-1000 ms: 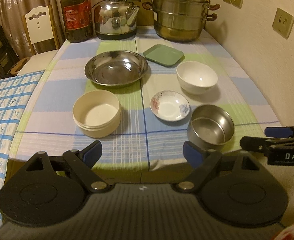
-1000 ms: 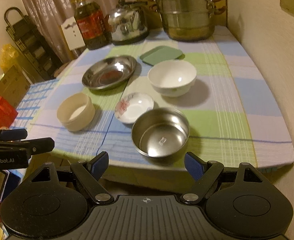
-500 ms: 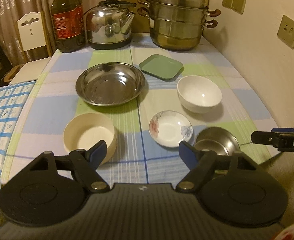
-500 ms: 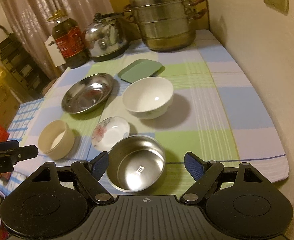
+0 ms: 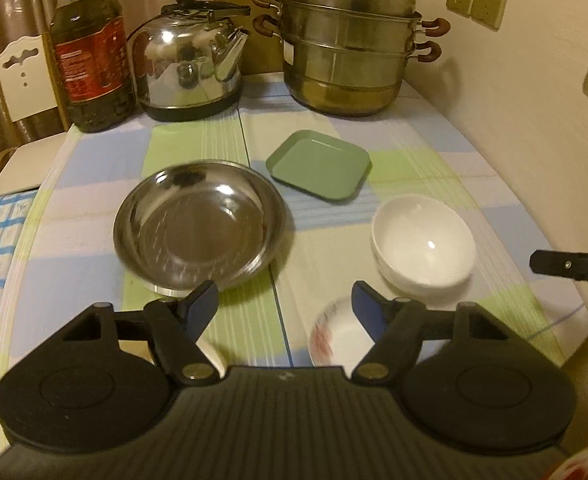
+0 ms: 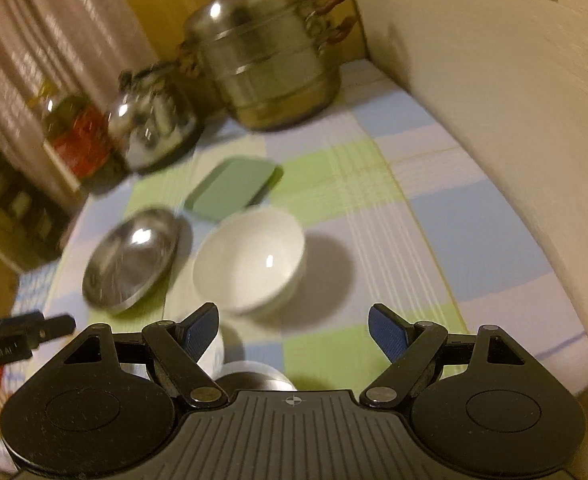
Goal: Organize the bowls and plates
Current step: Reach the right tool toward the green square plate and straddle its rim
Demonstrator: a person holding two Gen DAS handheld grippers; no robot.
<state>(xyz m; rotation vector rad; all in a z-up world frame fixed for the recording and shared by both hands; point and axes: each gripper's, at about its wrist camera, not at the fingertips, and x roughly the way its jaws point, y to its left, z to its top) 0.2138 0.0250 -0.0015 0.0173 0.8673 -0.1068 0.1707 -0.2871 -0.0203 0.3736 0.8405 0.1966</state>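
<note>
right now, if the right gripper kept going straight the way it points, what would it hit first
Most likely the white bowl, which sits just ahead and slightly left of the right gripper, whose open jaws hold nothing. Depth is unclear in this blurred view, so it could instead pass the bowl's right side and meet the checked tablecloth.

Oil bottle, kettle, steamer pot, checked tablecloth.

No legible text, bottle label blurred

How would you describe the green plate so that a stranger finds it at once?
Start at the big steel steamer pot at the far end of the table. Just in front of it lies the green plate, between the steel dish and the white bowl. It alone is square, flat and green.
</note>
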